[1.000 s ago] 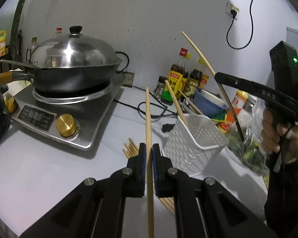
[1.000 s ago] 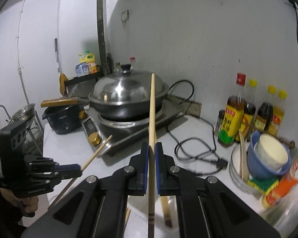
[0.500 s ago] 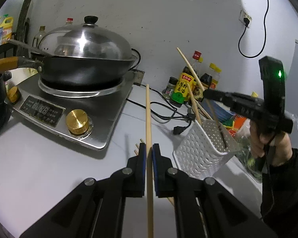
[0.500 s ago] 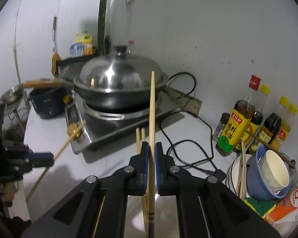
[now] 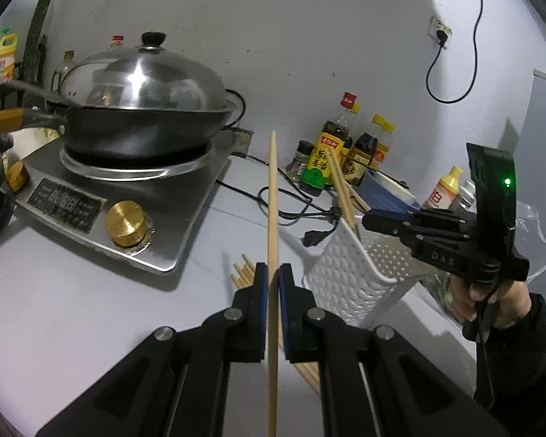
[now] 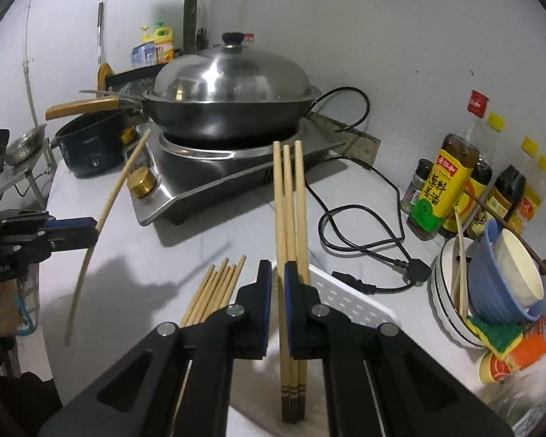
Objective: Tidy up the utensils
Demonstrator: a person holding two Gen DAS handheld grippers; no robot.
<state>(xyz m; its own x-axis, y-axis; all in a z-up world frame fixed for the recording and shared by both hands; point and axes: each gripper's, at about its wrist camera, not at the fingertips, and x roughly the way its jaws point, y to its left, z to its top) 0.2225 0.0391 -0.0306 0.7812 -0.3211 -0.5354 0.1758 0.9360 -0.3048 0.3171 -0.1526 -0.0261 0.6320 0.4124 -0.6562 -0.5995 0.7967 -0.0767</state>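
Now both tools are clamping chopsticks lengthwise.
Left tool [image 5: 272, 284] is pinching 1 chopstick [image 5: 272, 196] pointing away; right tool [image 6: 277, 284] is standing another chopstick [image 6: 278, 218] in the white basket [image 5: 349, 273].

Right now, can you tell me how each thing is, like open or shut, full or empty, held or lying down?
Left gripper: shut on one chopstick.
Right gripper: shut on a chopstick over the white basket.
White basket: upright, chopsticks standing in it.
Loose chopsticks: lying flat on the counter.
Wok: on the cooker, lid on.
Black plug: unplugged, lying on the counter.
Sauce bottles: upright, caps on.
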